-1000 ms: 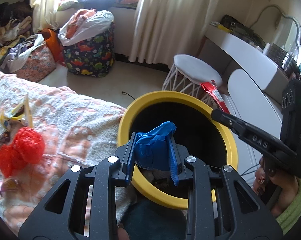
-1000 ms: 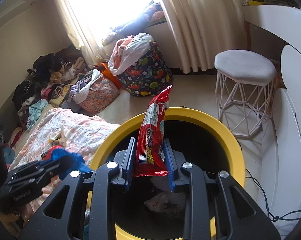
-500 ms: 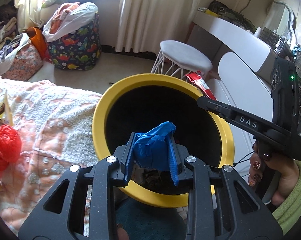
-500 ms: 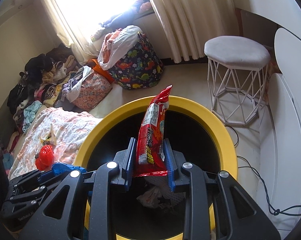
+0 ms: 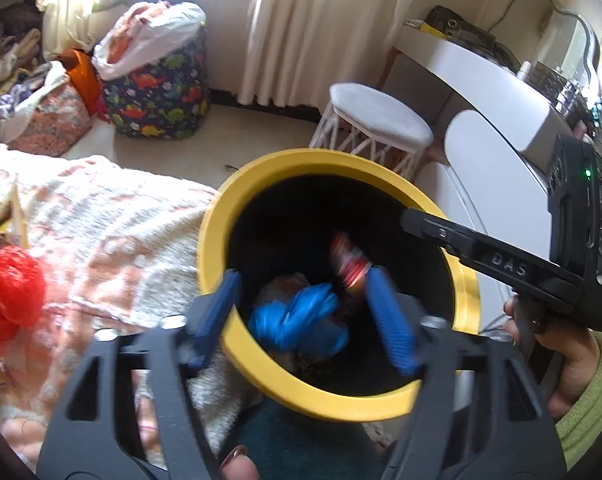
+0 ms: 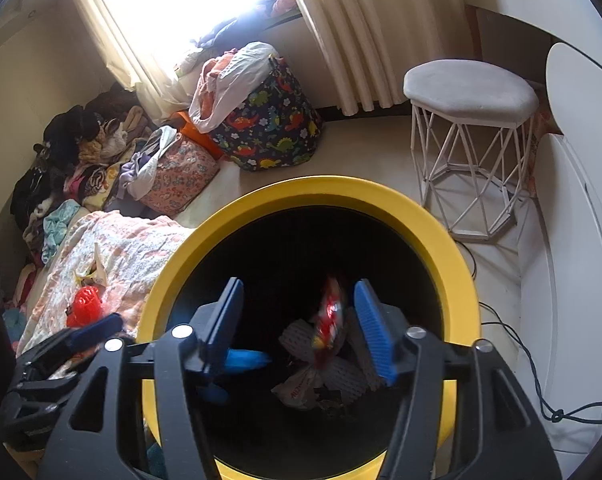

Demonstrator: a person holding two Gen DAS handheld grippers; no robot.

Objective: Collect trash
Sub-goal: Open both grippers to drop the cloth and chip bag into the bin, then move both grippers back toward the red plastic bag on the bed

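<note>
A black bin with a yellow rim [image 5: 261, 176] [image 6: 453, 264] stands below both grippers. My left gripper [image 5: 305, 316] is open over the bin's near edge; the blue crumpled trash [image 5: 297, 322] is free of the pads, falling inside the bin. My right gripper [image 6: 297, 330] is open above the bin mouth; the red snack wrapper [image 6: 330, 320] drops between its pads, blurred. The wrapper also shows in the left wrist view [image 5: 347, 260]. White and net-like trash [image 6: 321, 376] lies at the bin's bottom. A red plastic bag [image 5: 11, 284] [image 6: 85, 304] lies on the bed.
A pink-and-white blanket [image 5: 101, 232] covers the bed left of the bin, with a yellow wrapper [image 5: 5, 216] on it. A white wire stool [image 6: 469, 128], a white desk [image 5: 481, 80], a dinosaur-print bag [image 6: 269, 128] and clothes piles [image 6: 81, 168] stand around. A cable [image 6: 533, 380] lies on the floor.
Both grippers opened. The blue trash left the left pads and the red wrapper left the right pads; both are dropping into the bin.
</note>
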